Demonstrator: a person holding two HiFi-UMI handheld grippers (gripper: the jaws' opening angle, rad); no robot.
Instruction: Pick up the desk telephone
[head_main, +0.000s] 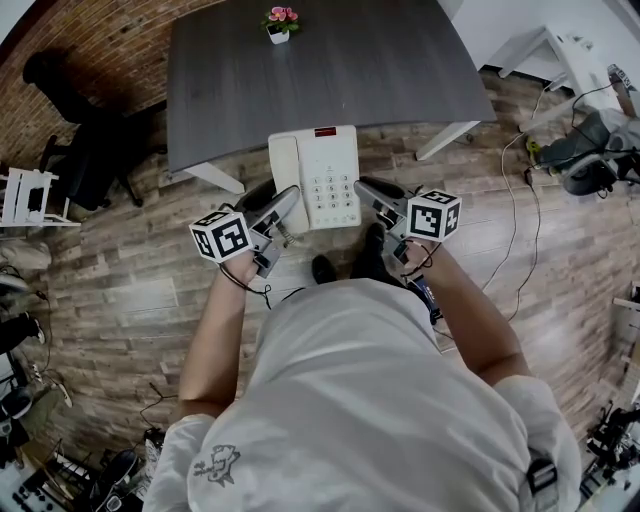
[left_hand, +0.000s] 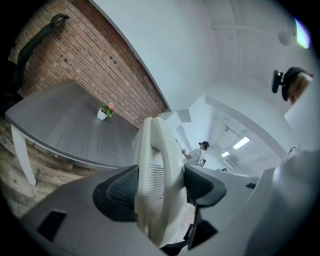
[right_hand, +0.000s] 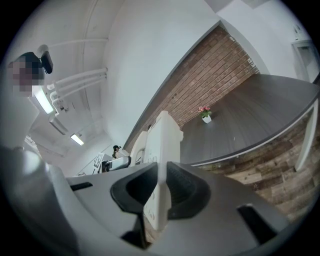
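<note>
Forearms (head_main: 215, 330) outstretched, left gripper (head_main: 288, 200) and right gripper (head_main: 364, 188) tight on desk telephone (head_main: 330, 165).

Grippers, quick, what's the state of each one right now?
Left gripper: closed on the desk telephone, at its thick left side.
Right gripper: closed on the desk telephone's thin right edge.

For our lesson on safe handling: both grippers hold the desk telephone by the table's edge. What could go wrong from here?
1. The jaws of the right gripper pinch only a thin edge of the desk telephone; it could slip and the phone would tilt.
2. The left gripper clamps the handset side; the handset might lift out of its cradle.
3. Part of the phone hangs past the table over the wooden floor, so a drop could damage it.
</note>
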